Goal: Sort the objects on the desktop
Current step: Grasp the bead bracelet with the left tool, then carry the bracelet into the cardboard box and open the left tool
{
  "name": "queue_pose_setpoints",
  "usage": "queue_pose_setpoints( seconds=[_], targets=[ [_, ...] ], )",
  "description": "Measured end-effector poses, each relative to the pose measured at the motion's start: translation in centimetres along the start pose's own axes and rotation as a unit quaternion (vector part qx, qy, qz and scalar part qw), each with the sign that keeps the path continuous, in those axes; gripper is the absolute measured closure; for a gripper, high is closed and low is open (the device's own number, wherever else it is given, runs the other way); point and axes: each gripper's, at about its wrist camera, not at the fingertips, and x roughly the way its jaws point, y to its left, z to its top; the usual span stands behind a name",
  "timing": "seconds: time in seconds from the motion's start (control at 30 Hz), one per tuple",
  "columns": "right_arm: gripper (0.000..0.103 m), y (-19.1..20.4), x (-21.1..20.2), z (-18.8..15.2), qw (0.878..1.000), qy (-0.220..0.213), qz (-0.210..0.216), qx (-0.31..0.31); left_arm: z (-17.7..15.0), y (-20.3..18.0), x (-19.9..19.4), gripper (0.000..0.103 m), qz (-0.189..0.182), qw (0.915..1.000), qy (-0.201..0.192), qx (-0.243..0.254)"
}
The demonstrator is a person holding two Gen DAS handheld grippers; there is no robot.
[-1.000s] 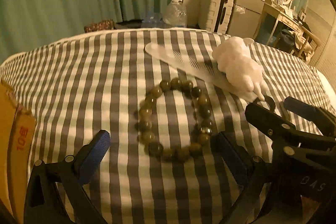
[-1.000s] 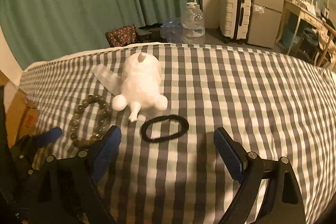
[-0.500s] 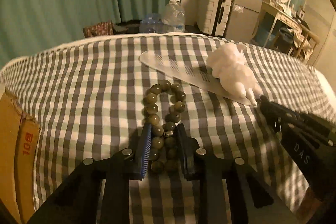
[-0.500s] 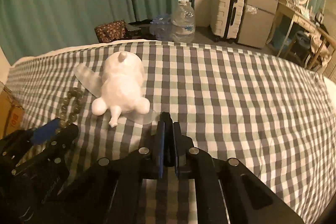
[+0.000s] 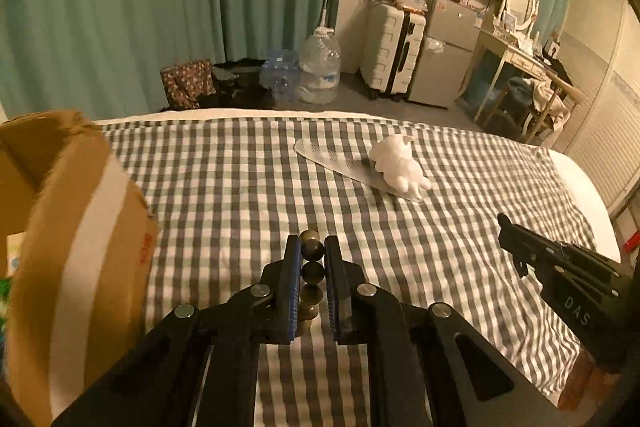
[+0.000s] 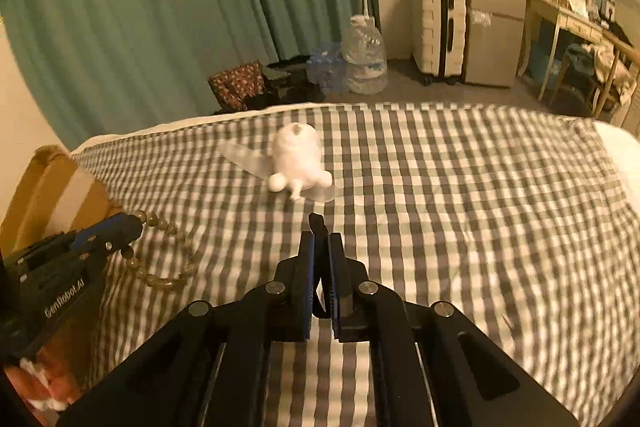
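A bracelet of dark olive beads (image 5: pixel 313 271) sits between the blue pads of my left gripper (image 5: pixel 312 247), whose jaws are closing on it. In the right wrist view the bracelet (image 6: pixel 160 279) hangs in a loop from the left gripper (image 6: pixel 132 223), lifted off the checked cloth. My right gripper (image 6: pixel 322 239) is shut on a black hair tie (image 6: pixel 317 223), whose end sticks out past the fingertips. A white plush toy (image 5: pixel 396 167) lies on a clear plastic comb (image 5: pixel 332 157) further back on the bed. The right gripper (image 5: pixel 506 223) shows at the right edge of the left wrist view.
An open cardboard box (image 5: pixel 72 227) stands at the bed's left edge, close to the left gripper. The grey-and-white checked cover (image 6: pixel 460 207) stretches to the right. Beyond the bed are green curtains, water bottles, a suitcase and a desk.
Both grippers closed, the left around the bead bracelet and the right on the hair tie, then rose off the bed. The bracelet and hair tie left the cloth. The box has come into view.
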Motion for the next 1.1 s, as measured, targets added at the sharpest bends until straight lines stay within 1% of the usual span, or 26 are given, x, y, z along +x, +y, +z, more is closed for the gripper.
queue_pose_setpoints(
  seconds=[0.2,0.33,0.43,0.57,0.7,0.8,0.9,0.97,1.07,1.1],
  targets=[
    [0.097,0.6,-3.5,-1.9,1.0,-0.003,0.008,-0.001,-2.3,0.4,-3.5,0.092,-0.006,1.0,0.002,0.001],
    [0.097,1.2,-5.5,-2.5,1.0,-0.008,0.008,-0.01,-3.0,0.2,-6.0,0.092,-0.011,0.9999,-0.006,0.009],
    [0.097,2.0,-7.2,-2.8,1.0,-0.014,0.016,-0.015,-3.1,0.0,-7.9,0.092,-0.009,0.9998,-0.011,0.016],
    [0.097,4.0,-9.5,-3.2,0.999,-0.025,0.019,-0.037,-2.6,1.3,-11.1,0.092,-0.021,0.9993,-0.028,-0.016],
    [0.097,6.9,-11.3,-3.0,0.997,-0.038,0.032,-0.066,-1.6,2.9,-14.2,0.092,-0.024,0.9981,-0.049,-0.029],
    [0.097,9.9,-12.3,-2.4,0.994,-0.044,0.055,-0.088,-0.3,5.2,-16.7,0.092,-0.014,0.9971,-0.064,-0.04],
    [0.097,13.6,-13.2,-1.5,0.988,-0.049,0.094,-0.113,0.8,7.6,-18.2,0.092,-0.001,0.9961,-0.07,-0.053],
    [0.097,16.5,-13.5,-0.9,0.982,-0.053,0.128,-0.129,1.2,9.6,-18.9,0.092,0.005,0.9957,-0.07,-0.061],
    [0.097,20.9,-13.1,-0.3,0.971,-0.047,0.182,-0.151,1.5,12.6,-19.8,0.092,0.034,0.9948,-0.074,-0.061],
    [0.097,22.1,-12.8,-0.1,0.967,-0.043,0.194,-0.158,1.6,13.6,-20.0,0.092,0.039,0.9944,-0.074,-0.064]
  ],
)
